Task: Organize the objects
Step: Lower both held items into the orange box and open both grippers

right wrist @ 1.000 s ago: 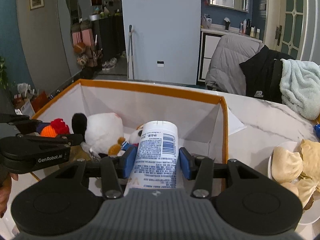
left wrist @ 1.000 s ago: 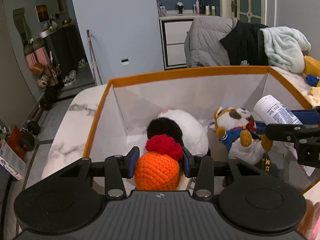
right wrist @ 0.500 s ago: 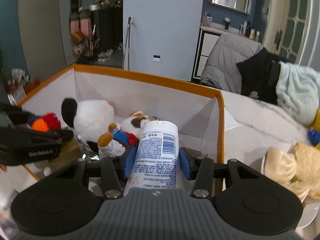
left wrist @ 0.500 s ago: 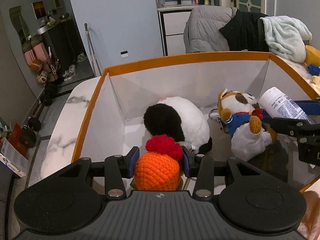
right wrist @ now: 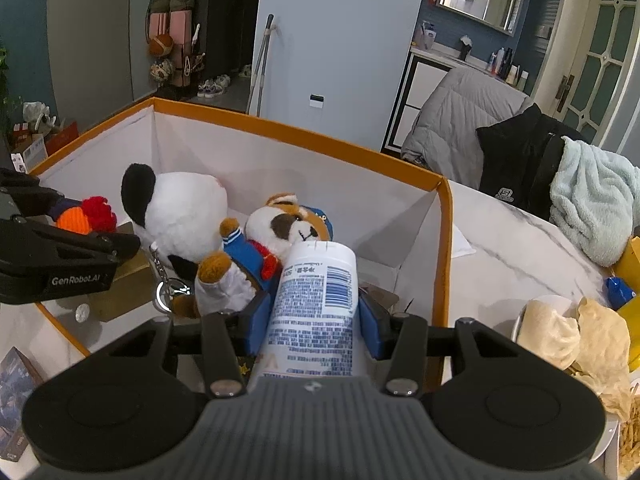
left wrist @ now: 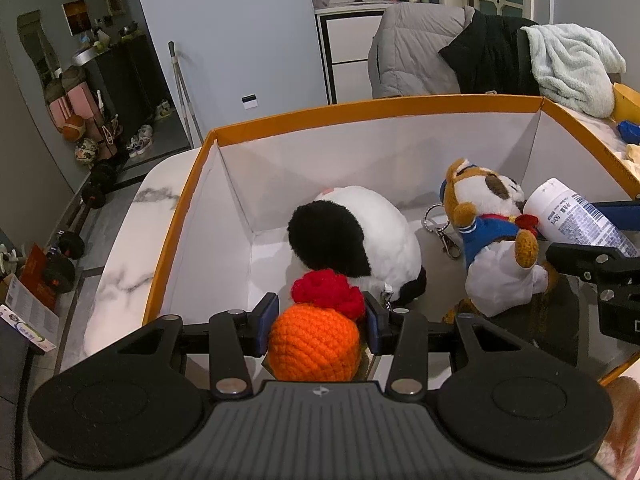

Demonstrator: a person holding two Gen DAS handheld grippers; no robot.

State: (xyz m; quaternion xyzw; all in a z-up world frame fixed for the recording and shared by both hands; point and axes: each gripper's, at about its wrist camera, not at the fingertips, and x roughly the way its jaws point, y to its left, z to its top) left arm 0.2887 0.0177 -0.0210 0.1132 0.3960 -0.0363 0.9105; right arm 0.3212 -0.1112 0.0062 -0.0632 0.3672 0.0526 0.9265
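Left tongs [left wrist: 318,316] clamp an orange crochet ball [left wrist: 314,346] with a red tuft on top, blue pads pressed to both sides, held low over the near-left part of the box. Right tongs [right wrist: 308,322] clamp a white printed bottle [right wrist: 314,300] between blue pads, its flat end pointing forward into the box and touching or just short of the dog plush; cannot tell which.

Marble tabletop [left wrist: 120,268] carries everything. Box [right wrist: 296,138], white inside with an orange rim, sits on it and fills most of both views. Grey padded jacket [right wrist: 460,120], black jacket [right wrist: 516,168] and pale blue fleece [right wrist: 592,196] heaped behind the box, far right.

Inside the box: panda plush [left wrist: 360,236], white and black, near the middle, just behind the crochet ball. Dog plush [left wrist: 488,240], brown and white with a blue top and red bow, lies right of the panda, beside the bottle. Metal keyring clip [left wrist: 442,228] on the box floor between the two plushes.

Plate of flatbread [right wrist: 568,332] on the tabletop right of the box.
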